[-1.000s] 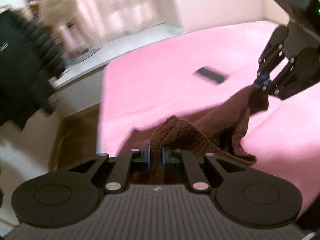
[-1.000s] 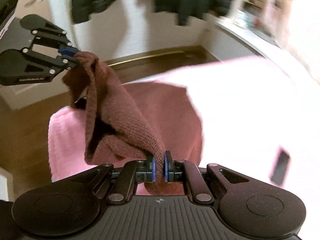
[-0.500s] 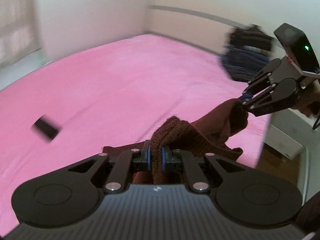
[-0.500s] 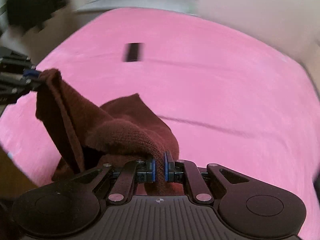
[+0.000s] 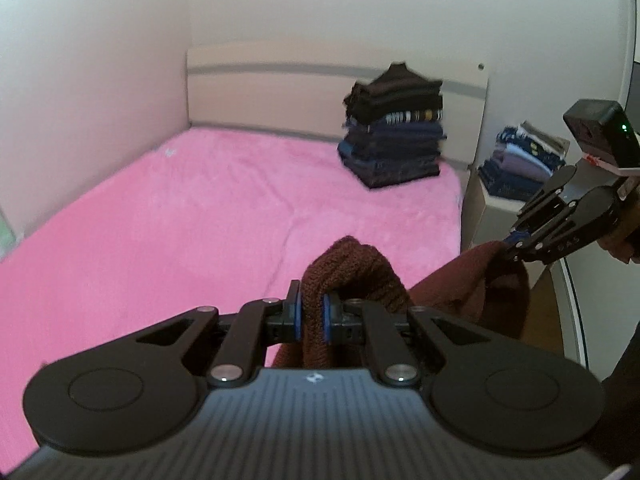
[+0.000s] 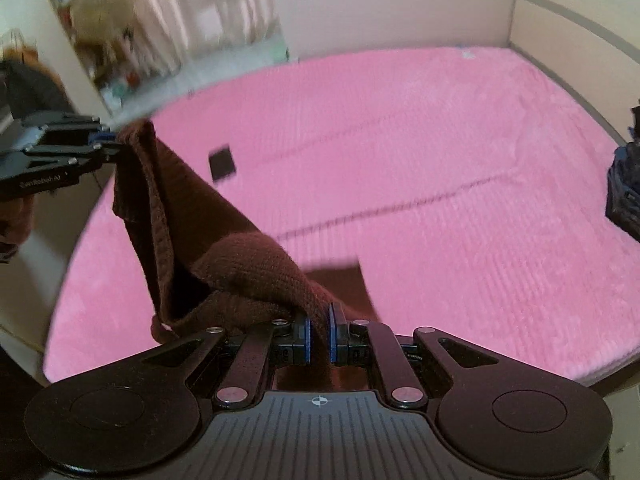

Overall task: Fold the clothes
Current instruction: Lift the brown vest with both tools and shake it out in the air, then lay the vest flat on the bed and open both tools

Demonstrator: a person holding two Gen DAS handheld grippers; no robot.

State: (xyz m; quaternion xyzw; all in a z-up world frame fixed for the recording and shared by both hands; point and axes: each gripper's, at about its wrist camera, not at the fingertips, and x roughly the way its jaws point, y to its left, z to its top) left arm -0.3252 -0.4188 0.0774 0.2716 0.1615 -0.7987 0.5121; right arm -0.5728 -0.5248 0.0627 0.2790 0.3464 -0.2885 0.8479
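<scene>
— Grippers?
— The left gripper (image 5: 311,316) is clamped on a bunched fold of the brown knit garment (image 6: 248,264); the right gripper (image 6: 319,334) is pinched tight on another edge. Nothing else is held.

— Where is the garment?
— Slung between the two, sagging above the near edge of the pink bed (image 6: 420,152). A folded stack (image 5: 394,140) stands by the headboard.

— Handling?
— Soft, limp, light, I judge; the knit stretches. Corners or hems suit better than mid-cloth bunches.
</scene>
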